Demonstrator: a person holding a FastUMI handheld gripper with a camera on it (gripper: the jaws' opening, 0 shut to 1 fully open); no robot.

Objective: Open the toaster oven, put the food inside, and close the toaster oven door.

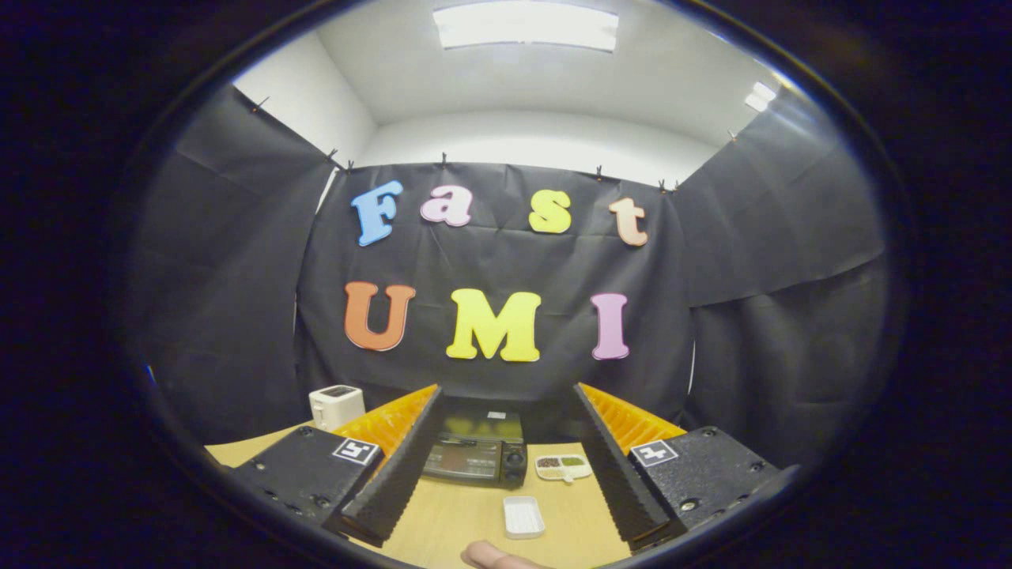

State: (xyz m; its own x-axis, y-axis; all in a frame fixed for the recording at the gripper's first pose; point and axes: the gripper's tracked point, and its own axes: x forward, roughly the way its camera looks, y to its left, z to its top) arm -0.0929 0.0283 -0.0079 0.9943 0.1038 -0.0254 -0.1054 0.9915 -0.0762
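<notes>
A black toaster oven [477, 455] stands on the wooden table [458, 518] beyond my fingers, its glass door closed. To its right lies a white divided dish [563, 466] with dark and green food in its sections. Nearer to me rests a small white rectangular tray [523, 517]. My gripper [510, 529] is held high above the table, open wide, with nothing between its black ribbed fingers [399, 482]. A fingertip of a person's hand [494, 557] shows just below the small tray.
A white pop-up toaster [337, 405] stands at the back left of the table, left of the oven. Black cloth walls close in the booth behind and on both sides.
</notes>
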